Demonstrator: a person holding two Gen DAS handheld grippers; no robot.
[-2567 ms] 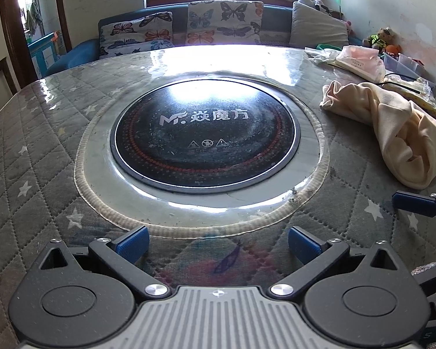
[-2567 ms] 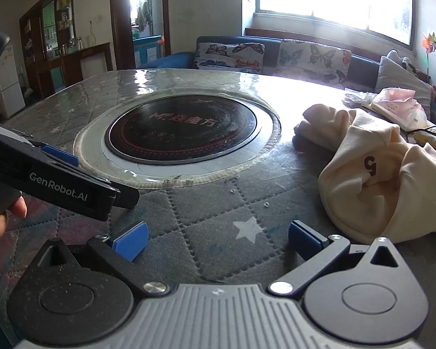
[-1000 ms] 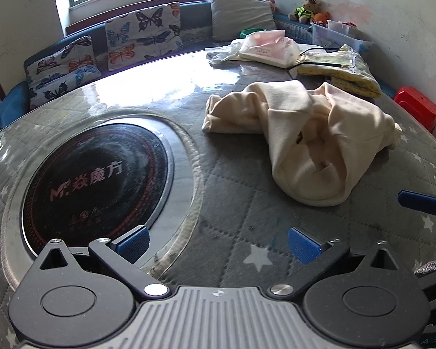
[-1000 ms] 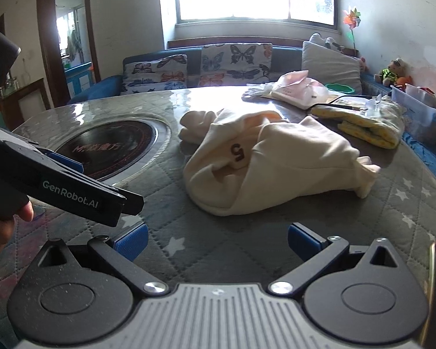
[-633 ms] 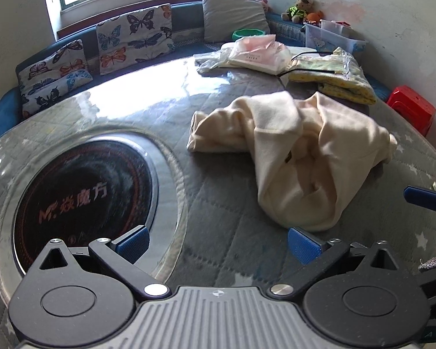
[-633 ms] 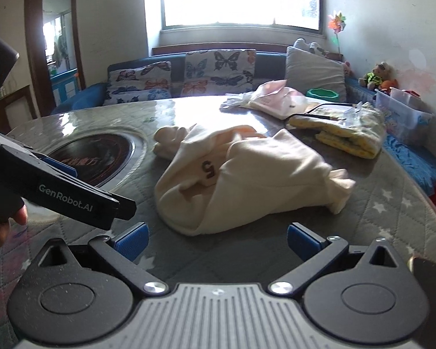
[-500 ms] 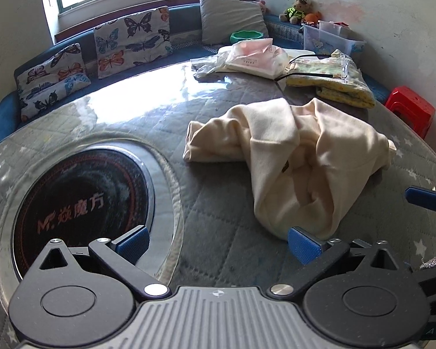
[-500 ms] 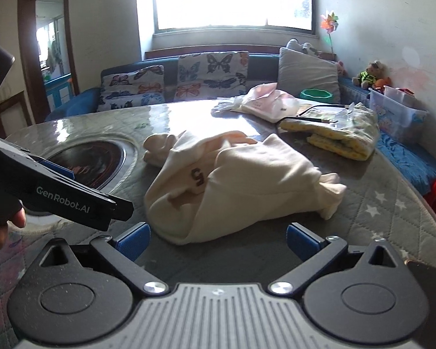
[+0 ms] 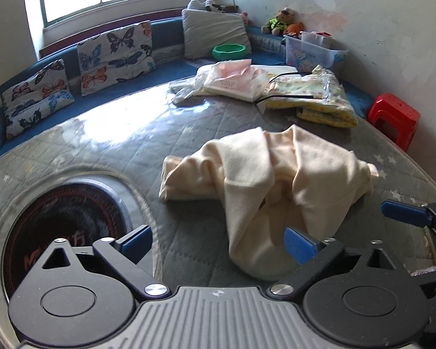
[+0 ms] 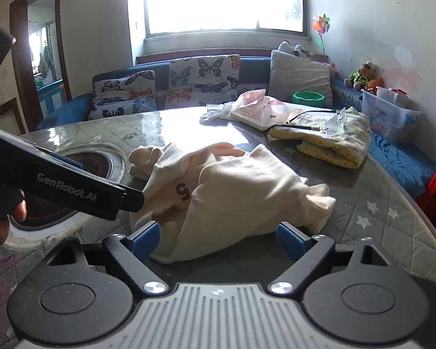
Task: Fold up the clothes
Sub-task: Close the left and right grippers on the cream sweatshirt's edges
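Observation:
A crumpled cream garment point(image 9: 276, 174) with a dark numeral 5 point(image 10: 183, 190) lies in a heap on the quilted grey table. My left gripper point(image 9: 218, 242) is open, its right blue pad at the heap's near hem. In the right wrist view the same cream garment point(image 10: 232, 192) fills the middle, and my right gripper point(image 10: 218, 240) is open with the heap's near edge between its blue pads. The left gripper's black body point(image 10: 58, 183) crosses the left of that view, held by a hand point(image 10: 3, 218). One blue finger of the right gripper point(image 9: 404, 212) shows at the left wrist view's right edge.
A round black cooktop point(image 9: 64, 226) is set into the table point(image 9: 189, 232) at the left. A folded yellow blanket point(image 9: 314, 101) and a pink-white bag point(image 9: 232, 78) lie at the far side. A red stool point(image 9: 395, 119) stands to the right. Butterfly cushions point(image 10: 200, 75) line a blue bench.
Both grippers have swung right, away from the cooktop, and closed in on the cream garment, which now lies just at their pads. Both stay open.

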